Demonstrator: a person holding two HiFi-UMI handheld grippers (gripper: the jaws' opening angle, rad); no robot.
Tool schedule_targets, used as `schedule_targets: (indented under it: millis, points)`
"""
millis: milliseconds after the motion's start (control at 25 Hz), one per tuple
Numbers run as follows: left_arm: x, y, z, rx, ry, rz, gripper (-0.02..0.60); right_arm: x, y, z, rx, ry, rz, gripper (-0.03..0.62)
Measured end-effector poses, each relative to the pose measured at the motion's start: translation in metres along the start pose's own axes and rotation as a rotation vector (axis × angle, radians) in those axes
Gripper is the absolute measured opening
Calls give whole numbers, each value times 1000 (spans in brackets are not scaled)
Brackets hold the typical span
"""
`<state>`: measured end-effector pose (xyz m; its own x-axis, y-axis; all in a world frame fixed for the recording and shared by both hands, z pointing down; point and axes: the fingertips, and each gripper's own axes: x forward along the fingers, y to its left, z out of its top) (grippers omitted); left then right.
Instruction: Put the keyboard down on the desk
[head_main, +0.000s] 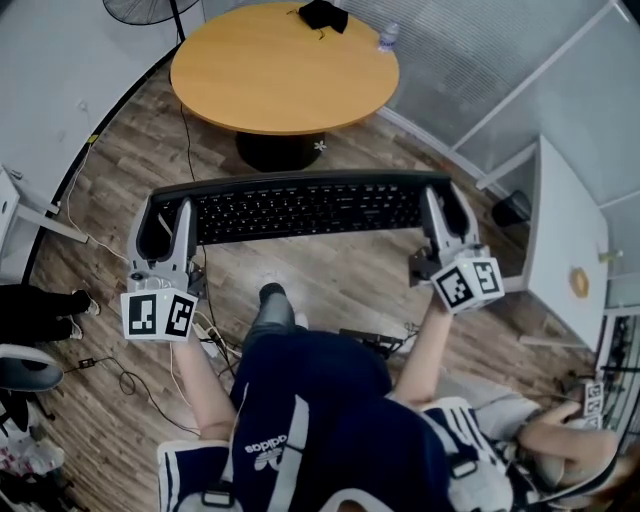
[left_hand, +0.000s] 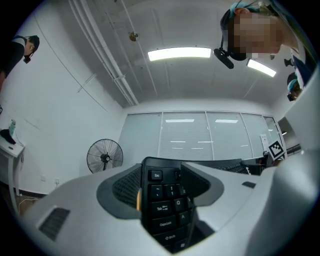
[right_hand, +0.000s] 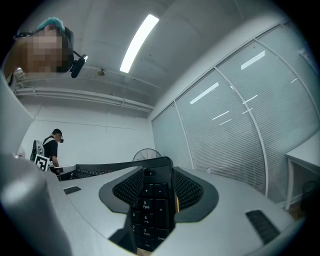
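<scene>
Gripping keyboard (head_main: 305, 208) by its ends with left tool (head_main: 172, 215) and right tool (head_main: 447, 205), spanning between them over floor (head_main: 330, 285). Avoid uneven lowering: risks twist or slip. Keep level until above counter (head_main: 285, 70) ahead.

One keyboard (head_main: 300, 208), two grippers (left gripper (head_main: 170, 215), right gripper (head_main: 447, 205)), one round table (head_main: 270, 75), one fan (left_hand: 104, 156)

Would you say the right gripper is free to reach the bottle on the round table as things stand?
Probably not: the right gripper is shut on one end of the keyboard, which the left gripper also holds, and the bottle stands on the far side of the round table, beyond the keyboard.
</scene>
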<state>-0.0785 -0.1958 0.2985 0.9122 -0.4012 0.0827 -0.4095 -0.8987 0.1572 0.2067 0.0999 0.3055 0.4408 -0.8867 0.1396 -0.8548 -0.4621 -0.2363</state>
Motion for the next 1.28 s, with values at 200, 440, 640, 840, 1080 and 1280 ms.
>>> schedule_targets:
  millis: [200, 440, 640, 840, 1080, 1280]
  points:
    - [3, 1, -8, 0, -15, -4, 247, 2, -3, -5, -11, -10, 1, 172]
    - [5, 0, 1, 10, -47, -46, 247, -10, 2, 4, -22, -54, -33, 173]
    - [9, -1, 6, 38, -90, -82, 247, -16, 3, 4, -29, -120, -46, 173]
    - [17, 6, 5, 44, -105, -105, 247, -13, 6, 2, -40, -142, -54, 172]
    - [30, 36, 2, 31, -108, -91, 247, 18, 19, -3, -42, -122, -48, 173]
    - [33, 38, -4, 28, -119, -79, 247, 28, 15, -4, -54, -133, -38, 173]
